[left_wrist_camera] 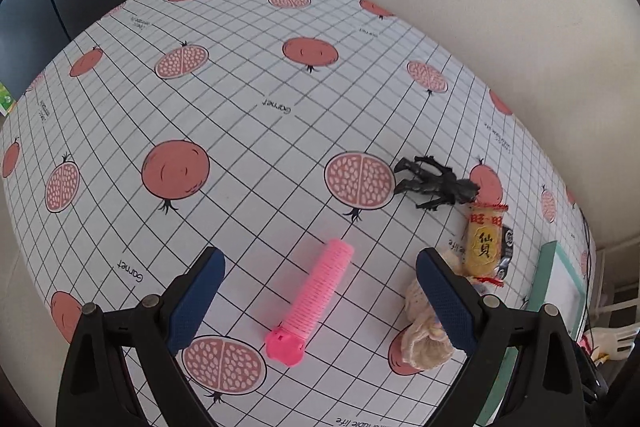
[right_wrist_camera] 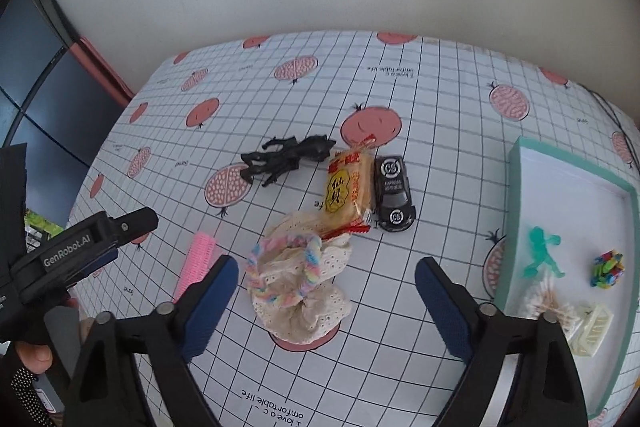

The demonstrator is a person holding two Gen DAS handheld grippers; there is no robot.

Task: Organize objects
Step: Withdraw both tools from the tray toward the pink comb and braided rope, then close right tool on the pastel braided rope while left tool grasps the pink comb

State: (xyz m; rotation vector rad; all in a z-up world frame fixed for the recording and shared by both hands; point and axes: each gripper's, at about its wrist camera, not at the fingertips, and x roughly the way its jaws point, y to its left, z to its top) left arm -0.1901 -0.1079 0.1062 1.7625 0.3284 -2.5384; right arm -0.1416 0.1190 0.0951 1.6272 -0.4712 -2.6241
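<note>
Left gripper (left_wrist_camera: 320, 291) hovers low over the table (left_wrist_camera: 240, 131), fingers spread wide around a pink hair roller (left_wrist_camera: 316, 301) lying flat; right gripper (right_wrist_camera: 326, 301), likewise spread, straddles a lace scrunchie (right_wrist_camera: 298, 287) left of the teal tray (right_wrist_camera: 516, 211)

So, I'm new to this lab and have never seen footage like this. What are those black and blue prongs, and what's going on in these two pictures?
They are two hand-held claws, each with a fisheye camera looking along its fingers. One picture is from the left claw, open over a pink hair roller. The other is from the right claw, open above a cream lace pouch. Neither holds anything. Also loose on the tablecloth: a black figurine, a snack packet and a black toy car. The teal tray already contains small items.
</note>
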